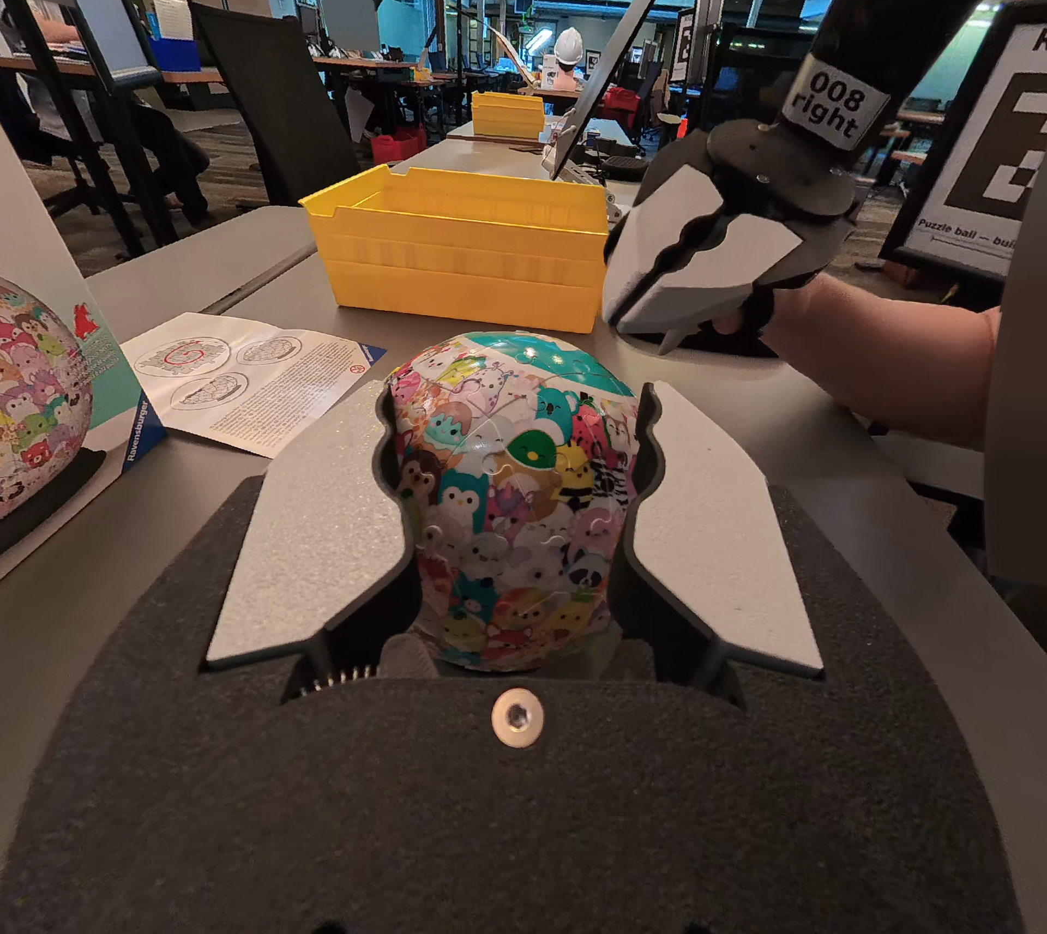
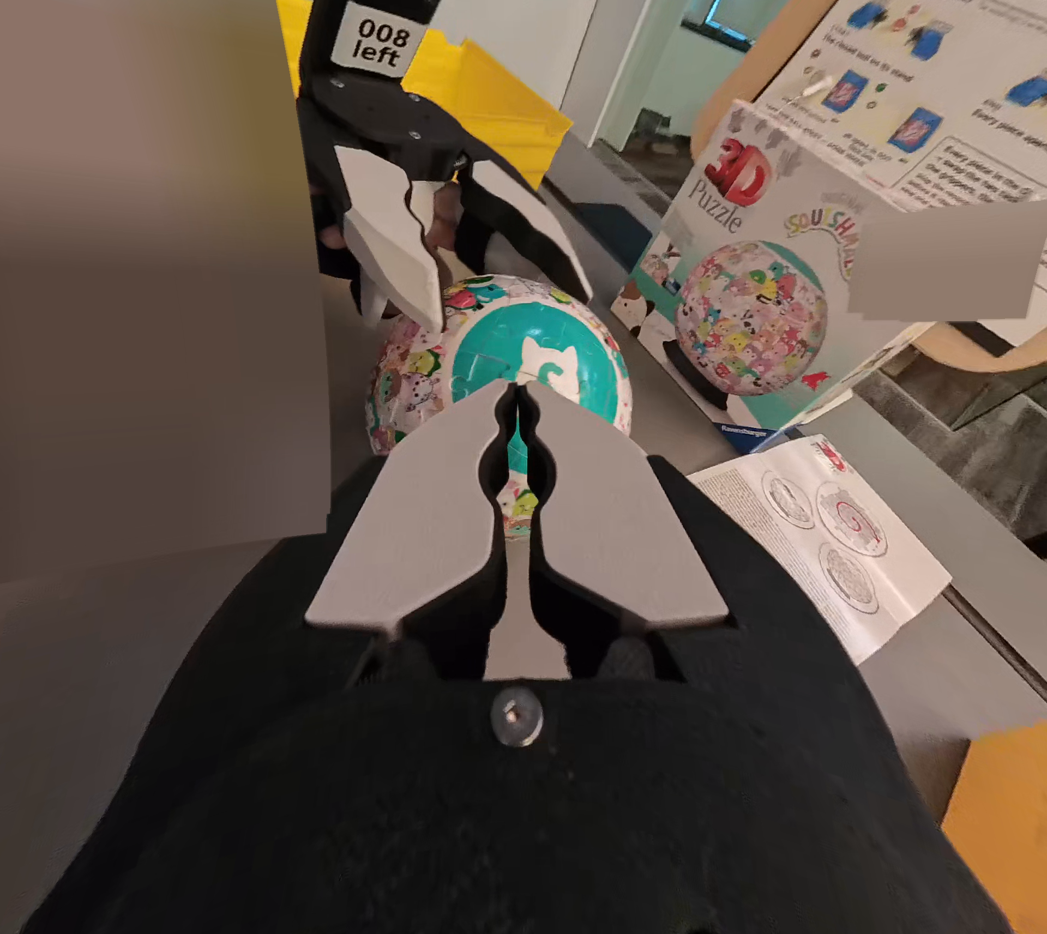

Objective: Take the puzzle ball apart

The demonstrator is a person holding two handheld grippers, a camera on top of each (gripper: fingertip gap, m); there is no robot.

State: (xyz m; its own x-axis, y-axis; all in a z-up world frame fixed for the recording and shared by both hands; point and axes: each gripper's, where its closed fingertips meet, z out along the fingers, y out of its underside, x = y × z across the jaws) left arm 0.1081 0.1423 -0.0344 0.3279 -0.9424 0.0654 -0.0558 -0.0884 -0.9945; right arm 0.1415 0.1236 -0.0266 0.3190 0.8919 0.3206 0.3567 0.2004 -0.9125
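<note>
While my left gripper [image 1: 513, 453] straddles the puzzle ball [image 1: 513, 499], its jaws stand apart, one pad on each flank of the sphere, close against it. Whether they press hard or merely cradle, I cannot tell. Ball sits on the grey table [image 1: 765, 431], near the edge closest to me, teal cap turned away from the left wrist camera and toward the right one. I judge this hold is meant to steady the ball so it won't roll while pieces come off.

My right gripper [image 2: 516, 388] has its jaws drawn together, tips nearly meeting, nothing between them. It hangs just short of the teal cap [image 2: 532, 346], apart from the ball. Closed tips would suit prying at a seam, likely why they are pointed there.

Yellow bin [image 1: 459, 249] waits empty behind the ball, toward the far edge; probably for loose pieces. Puzzle box [image 2: 753, 300] and instruction sheet [image 2: 821, 533] lie off to my left side of the table.

Hidden: the ball's underside and its contact with the table. No stand visible under it. Seams between pieces are faint. A blurred patch covers much of the right wrist view's left side.
</note>
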